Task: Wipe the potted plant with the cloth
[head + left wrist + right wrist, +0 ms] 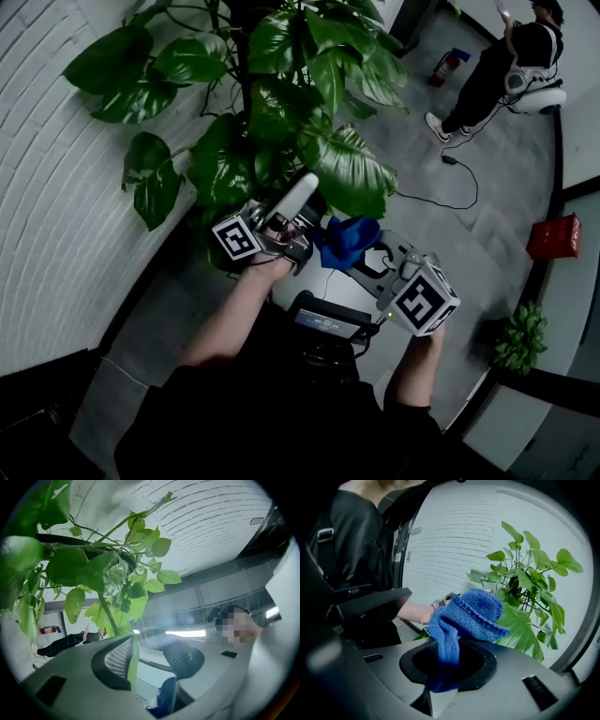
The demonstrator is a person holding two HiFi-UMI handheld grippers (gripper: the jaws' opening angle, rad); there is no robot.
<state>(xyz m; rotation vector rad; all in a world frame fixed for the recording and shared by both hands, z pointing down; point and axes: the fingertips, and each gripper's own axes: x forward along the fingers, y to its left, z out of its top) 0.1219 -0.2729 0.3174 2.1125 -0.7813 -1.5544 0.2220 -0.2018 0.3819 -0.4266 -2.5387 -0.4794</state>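
Observation:
The potted plant (281, 103) has big glossy green leaves and stands against the white brick wall. My left gripper (302, 194) points up into its lower leaves. In the left gripper view its jaws (147, 656) stand apart, and a thin leaf edge (132, 667) runs along the left pad (117, 658) without being pinched. My right gripper (367, 255) is just right of it, shut on a blue cloth (349, 239). The cloth (468, 613) bunches out of the jaws (447, 663), close to a large leaf (520, 632). A corner of the cloth (164, 700) shows low in the left gripper view.
A person (506, 66) stands at the far right on the grey floor, near a red fire extinguisher (448, 64). A black cable (441, 197) trails across the floor. A red box (553, 236) and a small green plant (520, 337) sit at the right edge.

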